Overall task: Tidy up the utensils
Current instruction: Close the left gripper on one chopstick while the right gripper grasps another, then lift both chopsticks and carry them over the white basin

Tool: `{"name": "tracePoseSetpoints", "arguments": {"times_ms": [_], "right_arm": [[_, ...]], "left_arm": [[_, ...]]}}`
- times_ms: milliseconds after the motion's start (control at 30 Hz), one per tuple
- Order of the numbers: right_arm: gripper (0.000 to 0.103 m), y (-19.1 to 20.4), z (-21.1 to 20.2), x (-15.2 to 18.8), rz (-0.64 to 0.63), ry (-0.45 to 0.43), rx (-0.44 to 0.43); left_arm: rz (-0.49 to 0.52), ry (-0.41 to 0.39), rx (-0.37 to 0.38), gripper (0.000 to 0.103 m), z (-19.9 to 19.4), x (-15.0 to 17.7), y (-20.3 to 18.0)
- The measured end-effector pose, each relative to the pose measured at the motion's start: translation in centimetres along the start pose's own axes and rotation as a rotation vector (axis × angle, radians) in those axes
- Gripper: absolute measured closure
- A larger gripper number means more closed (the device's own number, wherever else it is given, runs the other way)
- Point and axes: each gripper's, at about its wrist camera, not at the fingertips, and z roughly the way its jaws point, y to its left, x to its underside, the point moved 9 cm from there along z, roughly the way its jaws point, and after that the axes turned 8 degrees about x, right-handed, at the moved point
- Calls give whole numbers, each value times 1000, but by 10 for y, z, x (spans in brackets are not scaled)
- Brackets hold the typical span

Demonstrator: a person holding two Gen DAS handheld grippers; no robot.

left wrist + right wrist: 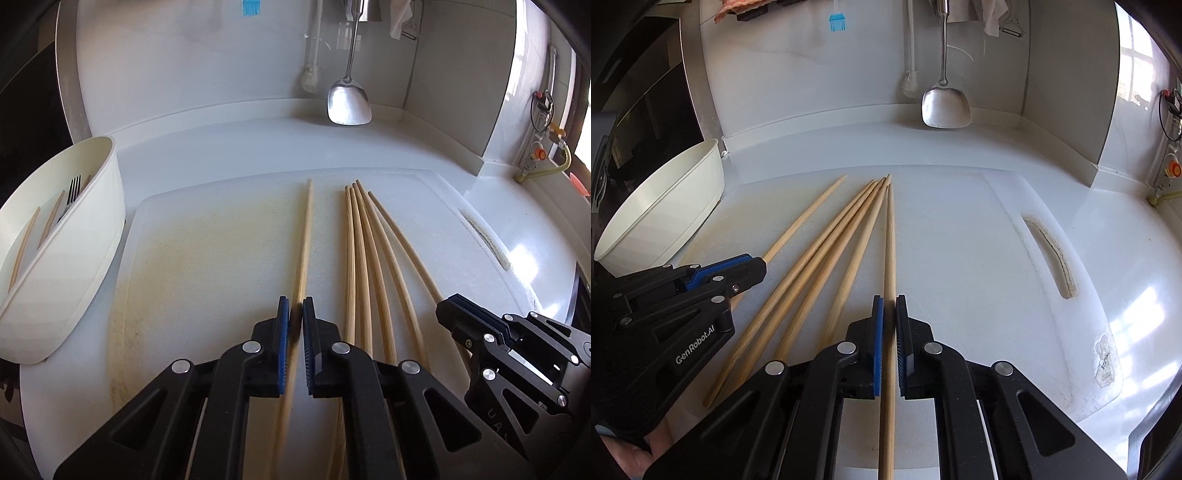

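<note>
Six long pale wooden chopsticks lie lengthwise on the white cutting board (221, 229): one lone chopstick (306, 236) apart at the left, four more (360, 236) fanned close together, and a rightmost chopstick (890, 236) lying straight beside that fan.

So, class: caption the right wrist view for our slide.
Right gripper shut on one chopstick on the cutting board.

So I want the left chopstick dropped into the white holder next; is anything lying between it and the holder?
Nothing visible does. The left tool is shut on the leftmost chopstick, and only bare cutting board lies between it and the white holder. The other chopsticks lie on its far side, toward the right tool.
</note>
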Motion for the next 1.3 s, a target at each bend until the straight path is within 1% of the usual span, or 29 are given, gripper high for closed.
{"name": "tracePoseSetpoints", "arguments": {"times_ms": [133,333,433,600,800,933,1033,1133,1200,1300], "right_arm": [[97,-7,-2,2,45,10,-24],[97,-15,-12,-5,61,-4,-33],[97,-17,-22,-13,53,-20,-37],[97,-19,-51,-34,19,-47,-57],[97,-9,-90,-68,-26,-81,-146],[97,10,-114,-91,-62,-110,-199],[97,36,-127,-105,-102,-128,-244],[97,70,-134,-115,-129,-128,-290],[97,96,-134,-119,-133,-115,-332],[97,137,-129,-123,-147,-101,-366]], "left_arm": [[-56,10,37,96,-4,3,3],[-103,-2,61,96,-15,0,3],[-119,-17,59,96,-26,-6,2],[-148,-42,47,96,-60,-21,2],[-197,-68,-13,96,-117,-38,11],[-252,-107,-80,96,-163,-47,33],[-291,-138,-126,96,-194,-52,57],[-327,-160,-175,96,-216,-51,87],[-347,-171,-200,96,-227,-51,110],[-367,-182,-232,96,-238,-52,149]]}}
